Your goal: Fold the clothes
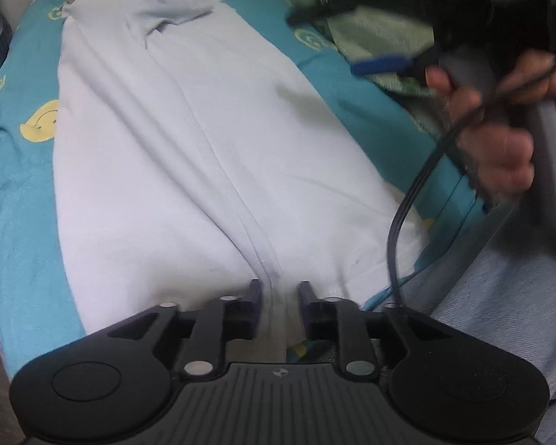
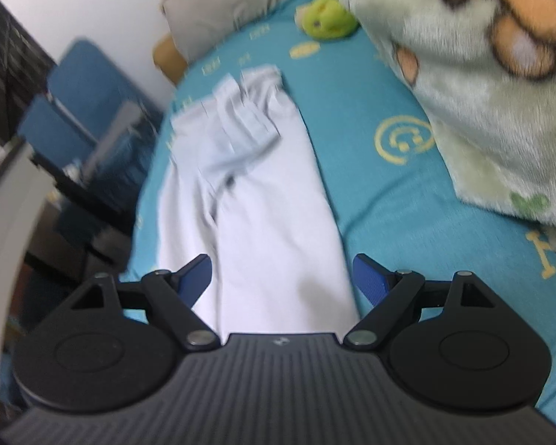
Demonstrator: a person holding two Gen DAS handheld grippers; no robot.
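The white garment (image 1: 189,155) lies flat and lengthwise on the teal bedsheet (image 1: 15,193); the left gripper (image 1: 280,296) pinches its near hem fold between nearly closed jaws. From the right wrist, the right gripper (image 2: 281,278) hovers wide open over the garment (image 2: 263,200), grasping nothing, beside a plush blanket (image 2: 482,85).

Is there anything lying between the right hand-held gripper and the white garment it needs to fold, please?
Nothing visible does. The right hand-held gripper is open above the near end of the white garment, with only air between. The fleece blanket and green plush toy lie off to the side.
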